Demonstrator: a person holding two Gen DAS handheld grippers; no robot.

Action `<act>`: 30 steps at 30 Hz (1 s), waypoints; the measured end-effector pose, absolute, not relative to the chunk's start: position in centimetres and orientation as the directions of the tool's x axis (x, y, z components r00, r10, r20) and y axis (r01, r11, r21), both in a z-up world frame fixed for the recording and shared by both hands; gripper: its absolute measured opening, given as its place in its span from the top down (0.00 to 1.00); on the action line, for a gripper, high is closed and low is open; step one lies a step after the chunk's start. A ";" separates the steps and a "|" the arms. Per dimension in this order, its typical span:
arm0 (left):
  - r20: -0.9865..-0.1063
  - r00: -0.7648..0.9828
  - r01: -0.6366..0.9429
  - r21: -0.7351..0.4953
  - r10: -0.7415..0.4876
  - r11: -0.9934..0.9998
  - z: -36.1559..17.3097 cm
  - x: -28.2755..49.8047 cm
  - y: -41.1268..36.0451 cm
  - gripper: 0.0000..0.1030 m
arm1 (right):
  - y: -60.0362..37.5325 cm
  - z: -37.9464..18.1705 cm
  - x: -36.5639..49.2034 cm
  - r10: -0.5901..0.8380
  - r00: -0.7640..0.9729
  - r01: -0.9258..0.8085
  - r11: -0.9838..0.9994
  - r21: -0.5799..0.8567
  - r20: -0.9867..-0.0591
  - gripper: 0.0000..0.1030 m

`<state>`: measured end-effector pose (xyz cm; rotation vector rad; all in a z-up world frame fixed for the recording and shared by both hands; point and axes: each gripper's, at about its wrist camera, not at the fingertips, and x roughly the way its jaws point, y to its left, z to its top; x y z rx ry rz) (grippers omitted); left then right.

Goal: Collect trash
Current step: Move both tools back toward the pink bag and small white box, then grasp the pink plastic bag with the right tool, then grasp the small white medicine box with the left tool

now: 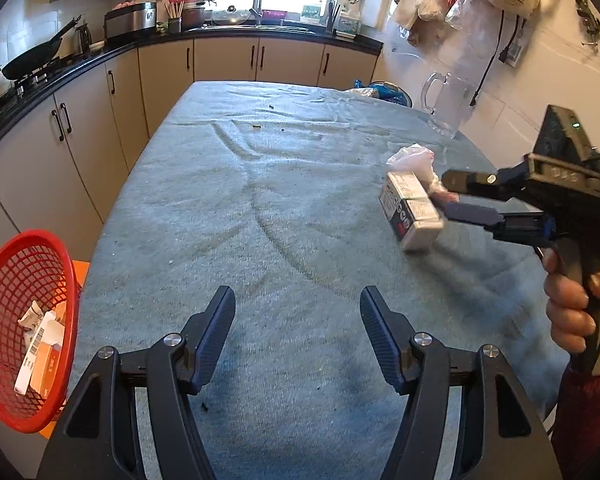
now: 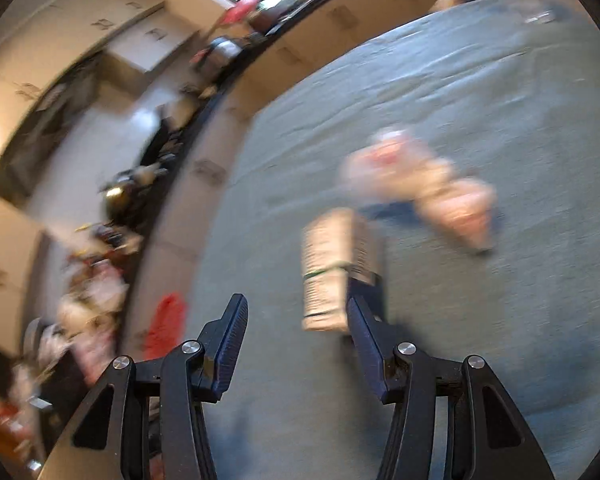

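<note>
A white printed box (image 1: 412,216) sits tilted on the blue-grey cloth of the table (image 1: 260,200), with a crumpled clear wrapper (image 1: 412,158) right behind it. My right gripper (image 1: 446,196), held by a hand, points at them from the right. In the blurred right wrist view the box (image 2: 328,268) stands against the tip of one finger of that gripper (image 2: 296,304). The other pad is apart from the box, so the jaws are open. The wrapper (image 2: 420,184) lies beyond the box. My left gripper (image 1: 298,294) is open and empty over the near cloth. A red mesh basket (image 1: 40,236) at the left holds cartons and paper.
A clear glass pitcher (image 1: 444,100) stands at the table's far right. A blue bag (image 1: 384,92) shows past the far edge. Dark crumbs (image 1: 256,126) dot the cloth. Kitchen cabinets (image 1: 80,128) and a counter with a wok run along the left and back.
</note>
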<state>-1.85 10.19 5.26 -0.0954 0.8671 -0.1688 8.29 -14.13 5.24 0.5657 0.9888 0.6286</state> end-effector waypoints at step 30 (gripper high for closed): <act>-0.785 0.575 0.183 -0.150 -0.229 0.972 5.7 5.1 0.6 0.25 | -20.1 3.7 13.0 0.382 0.625 -0.084 0.900 0.428 -0.681 0.64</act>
